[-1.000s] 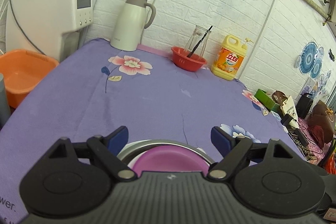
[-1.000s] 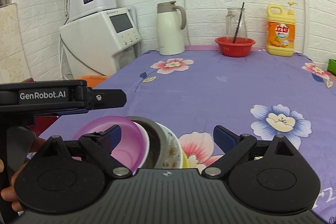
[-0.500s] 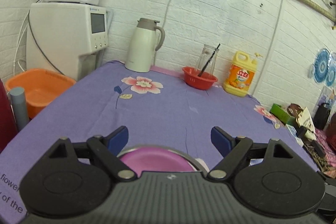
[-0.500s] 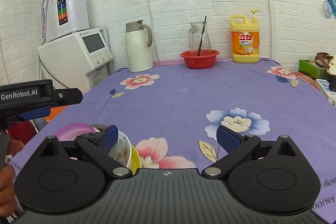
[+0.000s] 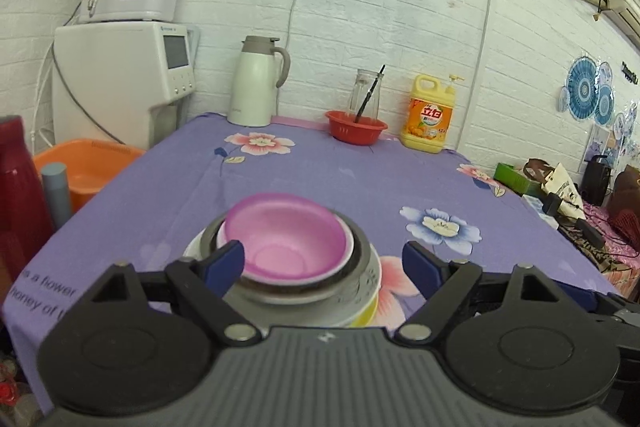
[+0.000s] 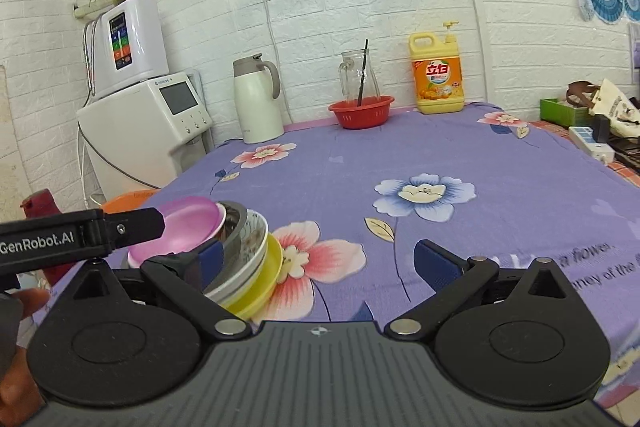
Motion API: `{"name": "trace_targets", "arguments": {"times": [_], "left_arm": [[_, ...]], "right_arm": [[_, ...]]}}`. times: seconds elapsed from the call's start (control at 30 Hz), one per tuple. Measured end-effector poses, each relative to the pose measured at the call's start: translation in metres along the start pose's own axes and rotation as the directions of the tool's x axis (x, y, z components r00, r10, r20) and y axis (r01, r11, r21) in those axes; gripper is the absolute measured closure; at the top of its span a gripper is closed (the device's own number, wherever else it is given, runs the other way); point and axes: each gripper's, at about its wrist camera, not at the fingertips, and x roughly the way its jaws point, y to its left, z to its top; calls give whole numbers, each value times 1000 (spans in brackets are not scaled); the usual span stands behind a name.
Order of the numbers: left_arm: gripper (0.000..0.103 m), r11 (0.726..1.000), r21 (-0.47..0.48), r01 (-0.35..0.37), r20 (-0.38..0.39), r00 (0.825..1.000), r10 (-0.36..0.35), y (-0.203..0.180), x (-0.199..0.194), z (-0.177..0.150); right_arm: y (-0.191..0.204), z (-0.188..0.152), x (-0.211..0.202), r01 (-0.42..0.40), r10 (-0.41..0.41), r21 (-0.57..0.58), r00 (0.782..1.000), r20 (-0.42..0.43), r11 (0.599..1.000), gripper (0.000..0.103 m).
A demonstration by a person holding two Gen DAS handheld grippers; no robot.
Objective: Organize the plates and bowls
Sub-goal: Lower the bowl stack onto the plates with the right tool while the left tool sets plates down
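Left wrist view: left gripper (image 5: 323, 263) jaws wide around stacked bowls (image 5: 286, 247) at lower centre, right gripper (image 6: 318, 263) wide, empty; next likely unstacking, needs closing on one rim.

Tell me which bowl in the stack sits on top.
The pink bowl sits on top, nested inside the metal bowl. The patterned white bowl and the yellow bowl lie below them.

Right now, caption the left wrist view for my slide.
Open left gripper facing nested bowls on a purple floral tablecloth.
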Motion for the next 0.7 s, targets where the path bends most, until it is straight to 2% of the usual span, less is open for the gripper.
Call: {"name": "trace_targets", "arguments": {"times": [0.17, 0.33, 0.4, 0.57, 0.7], "left_arm": [[18, 998, 56, -20, 21, 1000, 19, -7, -27, -19], [18, 995, 81, -54, 3, 999, 54, -12, -20, -23], [18, 994, 92, -55, 14, 998, 54, -15, -22, -23], [18, 990, 135, -40, 16, 999, 39, -27, -24, -26], [18, 988, 156, -13, -4, 1000, 14, -35, -21, -30]], "right_arm": [[3, -26, -31, 21, -21, -1, 1000, -7, 1000, 0], [-10, -36, -28, 22, -16, 68, 995, -100, 997, 0], [-12, -37, -34, 30, -23, 78, 996, -85, 997, 0], [-7, -38, -50, 154, -152, 36, 987, -54, 987, 0], [-4, -41, -56, 167, -167, 10, 985, -34, 986, 0]]}}
